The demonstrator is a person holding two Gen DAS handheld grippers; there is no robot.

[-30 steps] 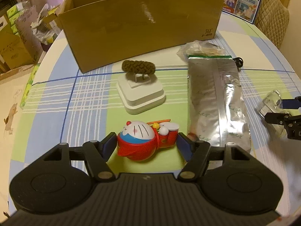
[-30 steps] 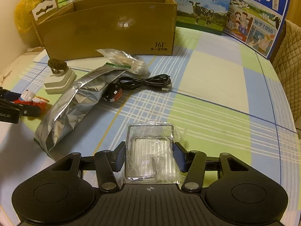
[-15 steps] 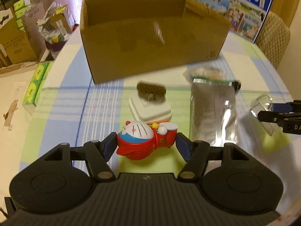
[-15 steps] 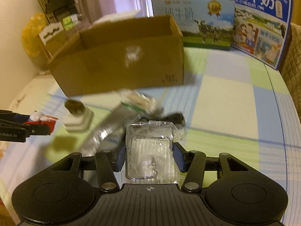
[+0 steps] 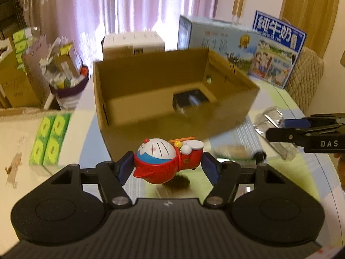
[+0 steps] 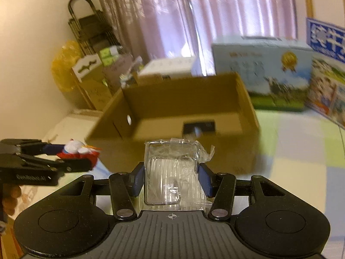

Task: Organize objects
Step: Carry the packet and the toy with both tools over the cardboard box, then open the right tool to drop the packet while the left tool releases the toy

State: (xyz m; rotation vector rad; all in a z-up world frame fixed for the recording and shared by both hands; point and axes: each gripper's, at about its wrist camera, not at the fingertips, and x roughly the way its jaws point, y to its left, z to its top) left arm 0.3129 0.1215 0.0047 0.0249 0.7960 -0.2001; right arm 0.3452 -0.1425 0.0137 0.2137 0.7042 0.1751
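My left gripper is shut on a red, white and blue cartoon cat toy, held up in the air in front of the open cardboard box. The same left gripper and toy show at the left of the right wrist view. My right gripper is shut on a clear plastic box of toothpicks, also lifted before the cardboard box. In the left wrist view the right gripper and its clear box hang at the right. A small dark item lies inside the cardboard box.
The checked tablecloth covers the table. Milk cartons and a white box stand behind the cardboard box. Green tissue packs lie left of the table. A padded chair is at the right, curtains behind.
Both grippers have risen with their loads and tipped up toward the cardboard box, whose inside now shows. The items left on the table have dropped out of sight below.
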